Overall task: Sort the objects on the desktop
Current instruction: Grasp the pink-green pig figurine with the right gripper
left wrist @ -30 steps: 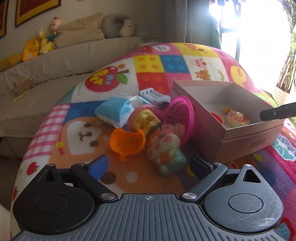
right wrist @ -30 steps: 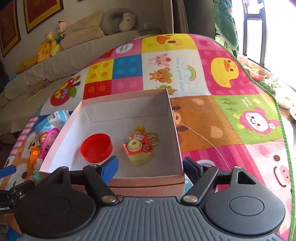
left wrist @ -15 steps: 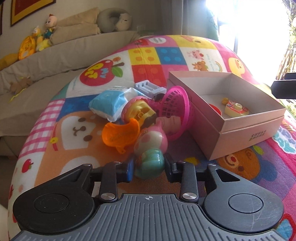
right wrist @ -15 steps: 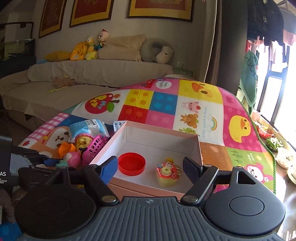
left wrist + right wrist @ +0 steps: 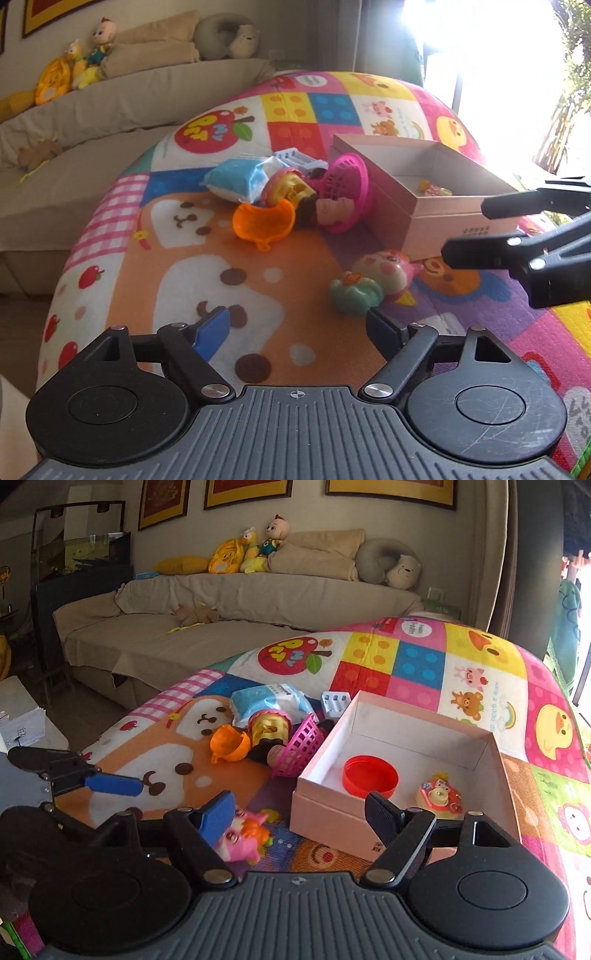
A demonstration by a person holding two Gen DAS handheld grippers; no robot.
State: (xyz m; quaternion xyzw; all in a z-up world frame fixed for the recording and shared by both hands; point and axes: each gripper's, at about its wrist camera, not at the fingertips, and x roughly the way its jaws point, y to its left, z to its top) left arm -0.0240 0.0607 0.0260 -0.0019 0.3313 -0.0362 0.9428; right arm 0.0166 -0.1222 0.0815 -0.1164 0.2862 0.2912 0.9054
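Observation:
A pink-and-green unicorn toy point(image 5: 373, 282) lies on its side on the mat, just ahead of my open, empty left gripper point(image 5: 297, 326). It also shows in the right wrist view point(image 5: 245, 836), below my open, empty right gripper point(image 5: 301, 812). A pink box point(image 5: 454, 212) stands at the right; it holds a red lid point(image 5: 370, 775) and a small camera toy point(image 5: 439, 799). A pile left of the box has an orange cup point(image 5: 264, 223), a pink basket point(image 5: 347, 184), a yellow-pink toy point(image 5: 286, 188) and a blue packet point(image 5: 238, 179).
A colourful play mat point(image 5: 258, 291) covers the table. A white battery case point(image 5: 334, 701) lies behind the pile. A beige sofa point(image 5: 221, 620) with plush toys stands beyond the table. The right gripper's fingers point(image 5: 491, 253) reach in from the right of the left wrist view.
My left gripper shut on the unicorn toy, drew it back out of the pile, then opened and let it go on the mat. My right gripper swung left and lower, towards the toy.

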